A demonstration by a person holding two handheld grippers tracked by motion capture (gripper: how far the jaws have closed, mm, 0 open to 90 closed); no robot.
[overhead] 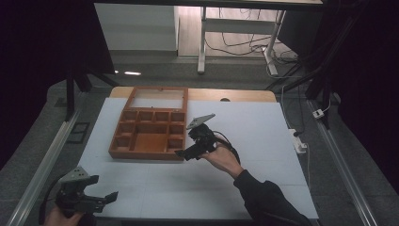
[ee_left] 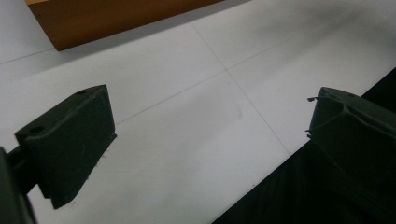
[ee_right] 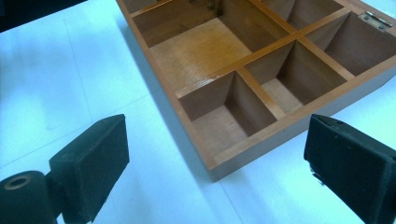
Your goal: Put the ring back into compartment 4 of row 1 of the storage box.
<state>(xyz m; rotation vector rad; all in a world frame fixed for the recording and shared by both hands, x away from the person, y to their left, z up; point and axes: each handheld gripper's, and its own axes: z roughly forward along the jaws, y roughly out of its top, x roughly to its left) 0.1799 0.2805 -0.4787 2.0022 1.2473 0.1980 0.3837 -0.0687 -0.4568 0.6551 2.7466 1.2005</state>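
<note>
From the high view, the wooden box (overhead: 149,136) lies open on the white table (overhead: 263,136), with the right gripper (overhead: 184,153) at its near right corner and the left gripper (overhead: 110,197) well apart, off its near left corner. In the left gripper view, the jaws stand wide over bare table, the box's side (ee_left: 112,21) beyond them. In the right gripper view, the jaws gape wide with nothing between them, just short of the box's corner (ee_right: 219,168).
</note>
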